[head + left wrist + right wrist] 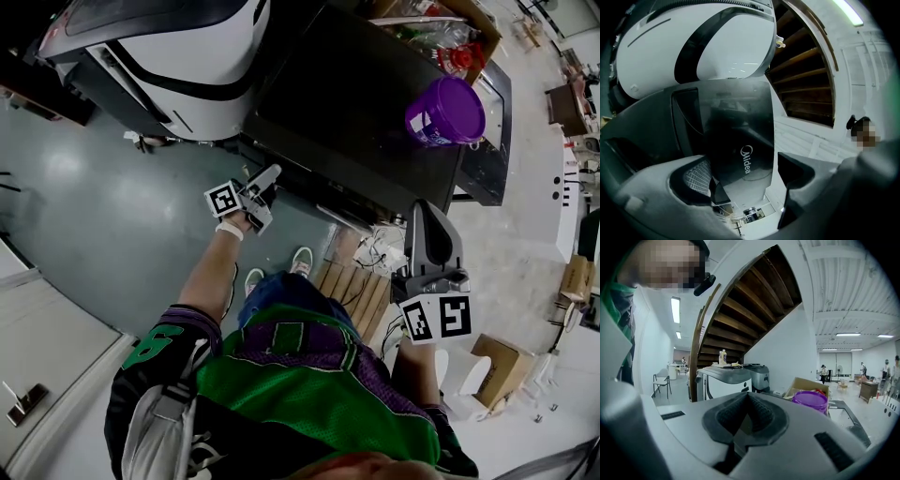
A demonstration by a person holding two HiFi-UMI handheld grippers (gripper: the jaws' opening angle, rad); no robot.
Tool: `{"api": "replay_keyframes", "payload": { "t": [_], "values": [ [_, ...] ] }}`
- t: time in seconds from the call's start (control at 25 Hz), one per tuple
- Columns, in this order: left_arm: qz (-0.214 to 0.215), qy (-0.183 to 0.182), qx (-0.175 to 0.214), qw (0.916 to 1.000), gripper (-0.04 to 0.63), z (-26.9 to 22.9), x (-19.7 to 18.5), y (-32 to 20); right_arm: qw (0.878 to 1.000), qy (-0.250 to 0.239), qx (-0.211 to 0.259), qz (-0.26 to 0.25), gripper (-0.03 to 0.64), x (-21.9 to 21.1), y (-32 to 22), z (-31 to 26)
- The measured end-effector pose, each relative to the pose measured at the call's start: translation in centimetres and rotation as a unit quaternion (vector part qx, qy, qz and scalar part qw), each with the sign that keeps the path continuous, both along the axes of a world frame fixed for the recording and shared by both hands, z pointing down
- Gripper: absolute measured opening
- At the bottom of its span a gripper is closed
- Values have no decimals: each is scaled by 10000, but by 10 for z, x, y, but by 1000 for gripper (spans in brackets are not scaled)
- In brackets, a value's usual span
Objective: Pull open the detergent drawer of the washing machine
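The dark washing machine (356, 103) stands in front of me, seen from above. My left gripper (267, 192) is at its front edge, left of centre, with the jaws open. In the left gripper view a glossy dark front panel with a Midea logo (740, 136) fills the gap between the open left gripper (745, 183) fingers; I cannot tell if a pad touches it, nor where the drawer's outline runs. My right gripper (436, 272) is held apart at the right, off the machine. Its pads (745, 420) meet with nothing between them.
A purple bucket (445, 111) sits on the washer's top, with an open cardboard box (441, 28) of items behind it. A white and grey machine (178, 56) stands to the left. A wooden pallet (356, 291) and another cardboard box (502, 366) lie on the floor by my feet.
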State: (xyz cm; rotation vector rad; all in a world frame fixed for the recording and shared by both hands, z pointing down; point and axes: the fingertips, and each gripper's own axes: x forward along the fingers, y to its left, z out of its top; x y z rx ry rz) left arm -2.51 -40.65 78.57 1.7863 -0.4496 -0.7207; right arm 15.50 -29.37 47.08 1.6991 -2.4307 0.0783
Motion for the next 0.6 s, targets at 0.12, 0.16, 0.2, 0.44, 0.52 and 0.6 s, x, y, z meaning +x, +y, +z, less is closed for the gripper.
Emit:
{"api": "replay_keyframes", "payload": {
  "t": [0.12,0.16,0.2,0.44,0.52,0.6],
  "values": [
    [-203,-4,-200,9996,464,-9,3,-2,10000,-45,23,-7,0,-1,1,-1],
    [-298,-36,-278,9992,476,-10,3,-4,10000,-61,33,-10,0,-1,1,-1],
    [-392,-81,-369,9985,482,-10,4,-6,10000,-77,45,-11,0,-2,2,-2],
    [-681,-721,-991,9901,483,6,6,-9,9998,-134,160,-15,0,2,4,-12],
    [-658,-707,-1155,9886,480,9,9,-6,9997,-166,187,23,0,8,4,-14],
    [-695,-664,-1278,9871,478,9,10,-4,9995,-207,217,46,0,13,4,-18]
  ]
}}
